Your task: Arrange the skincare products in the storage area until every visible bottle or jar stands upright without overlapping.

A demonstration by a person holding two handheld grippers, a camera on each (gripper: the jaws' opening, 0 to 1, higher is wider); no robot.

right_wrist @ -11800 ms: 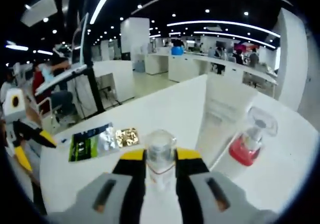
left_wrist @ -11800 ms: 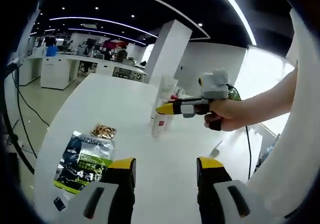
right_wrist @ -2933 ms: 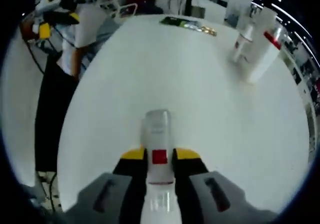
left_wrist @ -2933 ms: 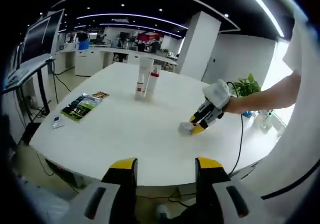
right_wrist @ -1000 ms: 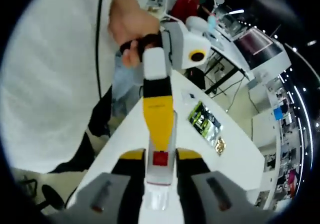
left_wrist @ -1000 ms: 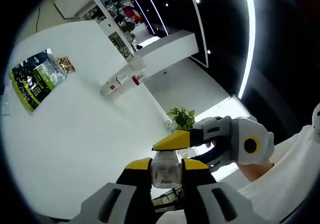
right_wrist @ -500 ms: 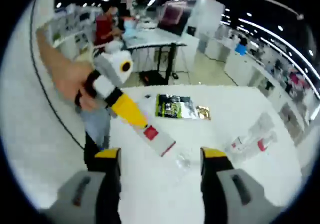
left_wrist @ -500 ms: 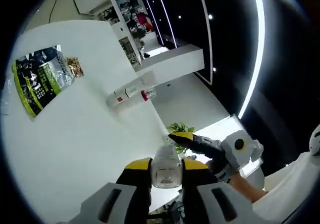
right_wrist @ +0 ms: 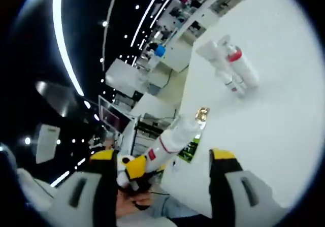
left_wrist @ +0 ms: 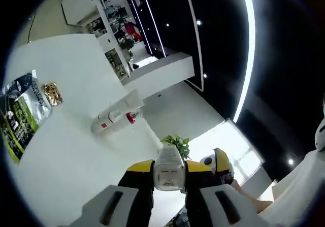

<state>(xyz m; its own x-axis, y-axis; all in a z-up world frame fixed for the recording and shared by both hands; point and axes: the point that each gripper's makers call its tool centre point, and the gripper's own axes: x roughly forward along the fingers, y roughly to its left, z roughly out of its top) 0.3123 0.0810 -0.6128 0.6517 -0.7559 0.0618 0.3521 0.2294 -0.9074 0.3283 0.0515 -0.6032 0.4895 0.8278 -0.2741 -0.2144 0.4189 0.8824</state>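
bottle (left_wrist: 168,167) now clamped in left tool (left_wrist: 168,172), lifted off worktop (left_wrist: 66,151); right tool (right_wrist: 165,161) has let go, jaws apart. handover done. next: stand it upright beside standing bottles (left_wrist: 116,119).

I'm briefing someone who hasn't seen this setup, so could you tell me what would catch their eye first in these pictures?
First, the white bottle with a red label clamped in the left tool, held up off the white table; the right tool stands open. Next, the cluster of upright skincare bottles far across the table, one with a red band. Last, the green snack packet and a small gold packet near the table's edge.
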